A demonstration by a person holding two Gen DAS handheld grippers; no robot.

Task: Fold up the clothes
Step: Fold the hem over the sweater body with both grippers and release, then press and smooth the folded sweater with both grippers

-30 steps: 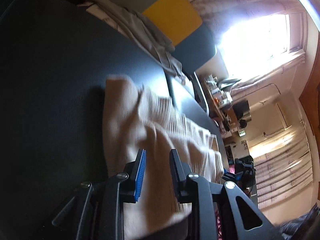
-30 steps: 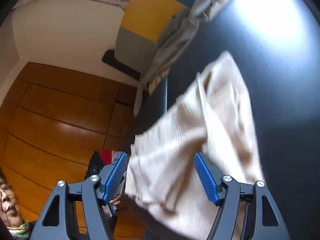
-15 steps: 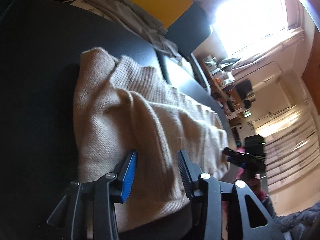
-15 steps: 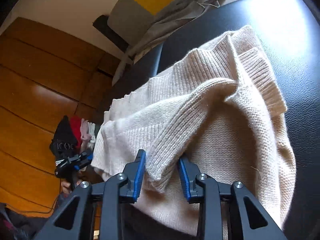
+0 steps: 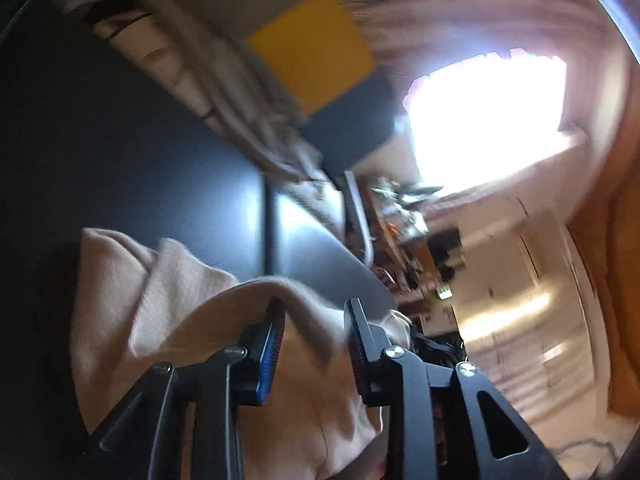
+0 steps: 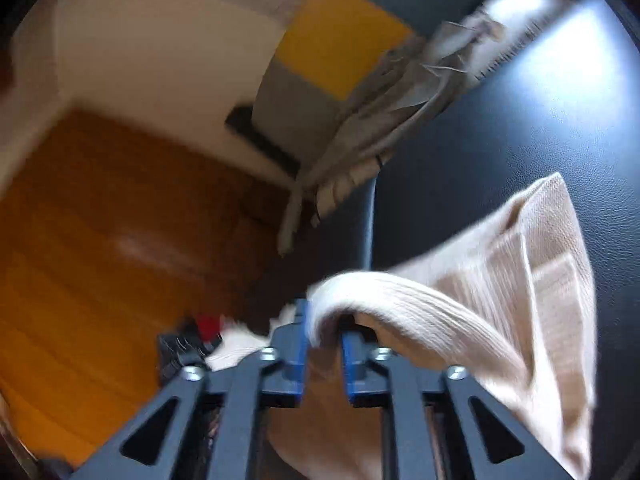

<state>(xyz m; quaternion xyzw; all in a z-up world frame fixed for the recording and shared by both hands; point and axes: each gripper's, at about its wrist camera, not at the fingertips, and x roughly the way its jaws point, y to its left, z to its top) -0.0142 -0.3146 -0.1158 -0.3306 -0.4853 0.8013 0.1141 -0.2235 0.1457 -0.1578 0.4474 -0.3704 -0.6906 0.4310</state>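
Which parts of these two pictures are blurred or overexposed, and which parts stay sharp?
Left wrist view: the window is blown out white, and the room and beige sweater are motion-smeared. Right wrist view: the wooden wall is smeared and glare lies on the dark surface, while the right gripper is fairly sharp.

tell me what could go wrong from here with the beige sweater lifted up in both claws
The right claw pinches only a thin rolled edge of the beige sweater, so the knit could slip out mid-fold. The left claw shows a wider gap around its fold, though blur hides how firm that hold is; if it lets go, one side drops. The grey clothes heaped at the back of the dark surface could get caught if the sweater swings that far.
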